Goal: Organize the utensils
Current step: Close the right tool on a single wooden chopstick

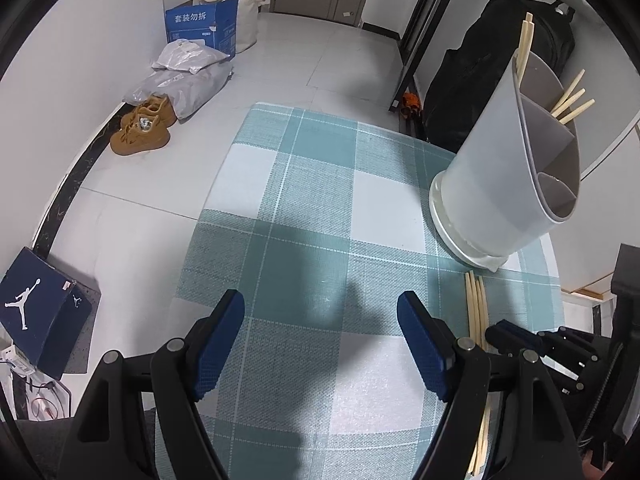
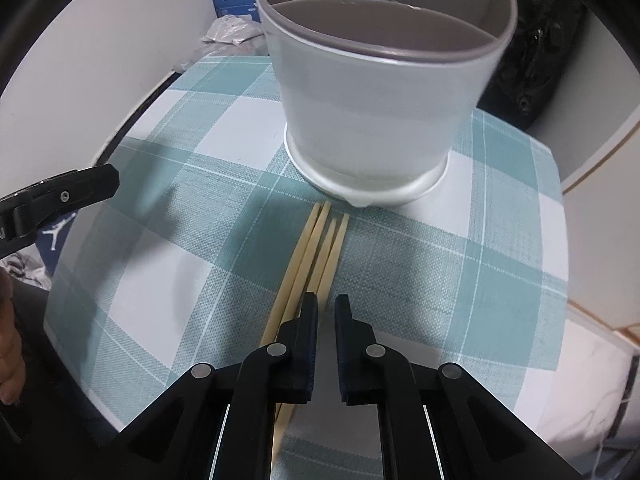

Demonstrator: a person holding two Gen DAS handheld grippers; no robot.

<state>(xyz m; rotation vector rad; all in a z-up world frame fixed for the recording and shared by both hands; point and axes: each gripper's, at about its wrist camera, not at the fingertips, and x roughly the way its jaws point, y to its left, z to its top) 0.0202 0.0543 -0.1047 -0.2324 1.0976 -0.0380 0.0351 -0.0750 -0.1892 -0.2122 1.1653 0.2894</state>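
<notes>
Several bamboo chopsticks lie side by side on the checked tablecloth, just in front of a grey divided utensil holder. My right gripper is down on their near ends, its jaws drawn to a narrow slit. The rightmost chopstick runs into that slit and is pinched there. In the left wrist view the holder has more chopsticks standing in its far compartments. My left gripper hangs open over bare cloth, left of the loose chopsticks, with nothing between its fingers.
The table is small, with its edges close on all sides. On the floor to the left are tan shoes, parcels, a blue box and a shoebox. A black bag stands behind the holder.
</notes>
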